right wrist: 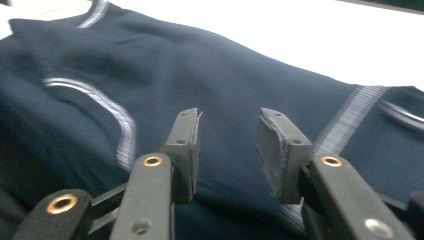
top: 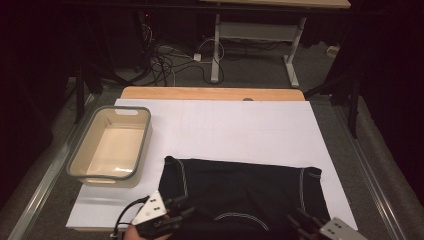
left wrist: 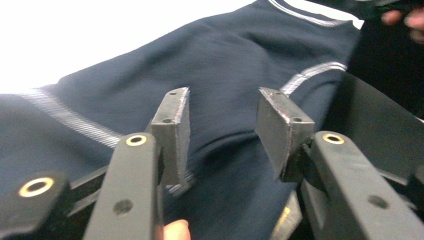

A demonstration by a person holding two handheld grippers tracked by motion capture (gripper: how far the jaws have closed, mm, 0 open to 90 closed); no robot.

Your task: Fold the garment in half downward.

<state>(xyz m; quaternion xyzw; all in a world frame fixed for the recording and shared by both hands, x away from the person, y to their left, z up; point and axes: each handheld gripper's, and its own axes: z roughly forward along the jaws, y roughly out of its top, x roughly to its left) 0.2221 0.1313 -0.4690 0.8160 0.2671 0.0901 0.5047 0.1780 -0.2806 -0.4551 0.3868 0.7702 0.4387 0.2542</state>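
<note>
A dark navy garment [top: 240, 192] with white stitched seams lies spread on the white sheet [top: 225, 125] at the near edge of the table. My left gripper [top: 182, 211] hovers over its near left part, jaws open with only cloth behind the gap. In the left gripper view the gripper [left wrist: 222, 127] looks across the garment [left wrist: 150, 85] toward a white seam. My right gripper [top: 302, 220] is at the garment's near right corner, also open. The right gripper view shows the gripper [right wrist: 227, 145] above the garment [right wrist: 175, 75], with nothing between the pads.
An empty beige tub with a grey rim [top: 111, 145] stands on the table's left side. The wooden table edge [top: 210, 93] shows beyond the sheet. Farther back are cables on the floor [top: 170, 60] and another table's legs [top: 216, 45].
</note>
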